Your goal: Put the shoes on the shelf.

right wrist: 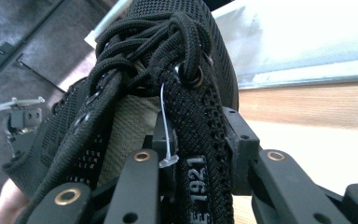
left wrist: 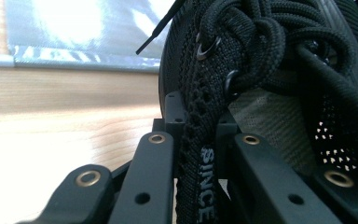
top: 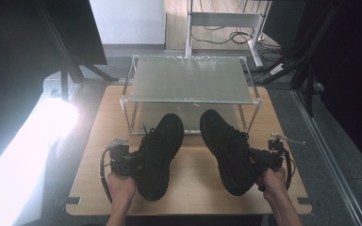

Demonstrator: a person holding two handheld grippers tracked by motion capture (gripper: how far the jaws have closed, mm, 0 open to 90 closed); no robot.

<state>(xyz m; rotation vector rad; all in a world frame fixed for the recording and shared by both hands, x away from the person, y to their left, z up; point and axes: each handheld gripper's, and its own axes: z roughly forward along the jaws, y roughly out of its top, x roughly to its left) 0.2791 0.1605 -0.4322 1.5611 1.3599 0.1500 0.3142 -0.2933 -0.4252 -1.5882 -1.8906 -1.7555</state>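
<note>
Right now both tongs are clamped on knit collars — left gripper point(left wrist: 193, 140) on the left shoe point(top: 159, 153), right gripper point(right wrist: 193, 149) on the right shoe point(top: 226, 150), toes toward the rack point(top: 188, 80). Light, floppy fabric — you'd grip deeper, near the eyelets.

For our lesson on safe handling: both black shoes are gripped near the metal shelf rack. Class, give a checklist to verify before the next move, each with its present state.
1. Left hand-held gripper shut on the left black knit lace-up shoe collar: ok.
2. Right hand-held gripper shut on the right black knit lace-up shoe collar: ok.
3. Toes point toward the grey metal two-tier shelf rack: ok.
4. Lower tier free: cannot tell.
5. Loose lace end clear of the jaws: ok.
</note>
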